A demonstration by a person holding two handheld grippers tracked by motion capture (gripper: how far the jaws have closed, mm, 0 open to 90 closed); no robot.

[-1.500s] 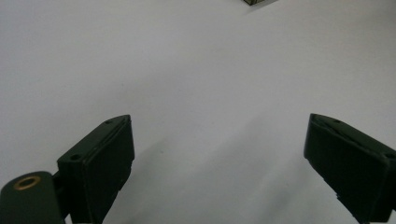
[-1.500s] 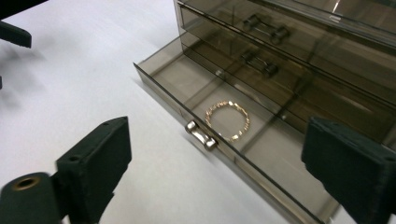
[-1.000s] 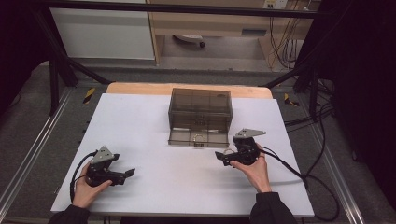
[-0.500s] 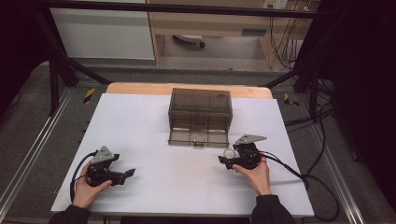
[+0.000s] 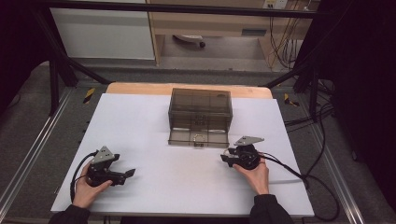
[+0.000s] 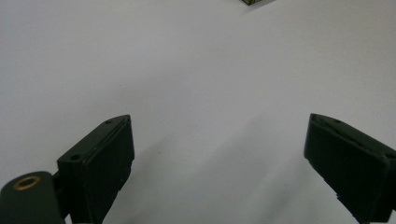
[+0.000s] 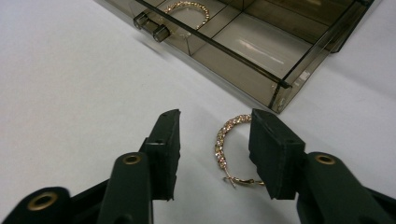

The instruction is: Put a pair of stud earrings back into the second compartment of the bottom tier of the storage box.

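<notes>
A sparkly gold hoop earring lies flat on the white table, just in front of a smoky clear drawer box. The box's bottom drawer is pulled out, and a second hoop earring lies in one of its compartments. My right gripper is low over the table with the loose earring between its jaws, which have just been closing. The left pad stands clear of the earring and the right pad is at its edge, so the gripper is open. My left gripper rests open and empty at the near left.
The drawer's front wall and handle stand close ahead of the right gripper. Cables trail from both grippers, the right one toward the table's right edge. Bare white surface lies between the two hands.
The right gripper has sunk a little toward the table and its jaws have narrowed around the earring. The left gripper has not moved.
</notes>
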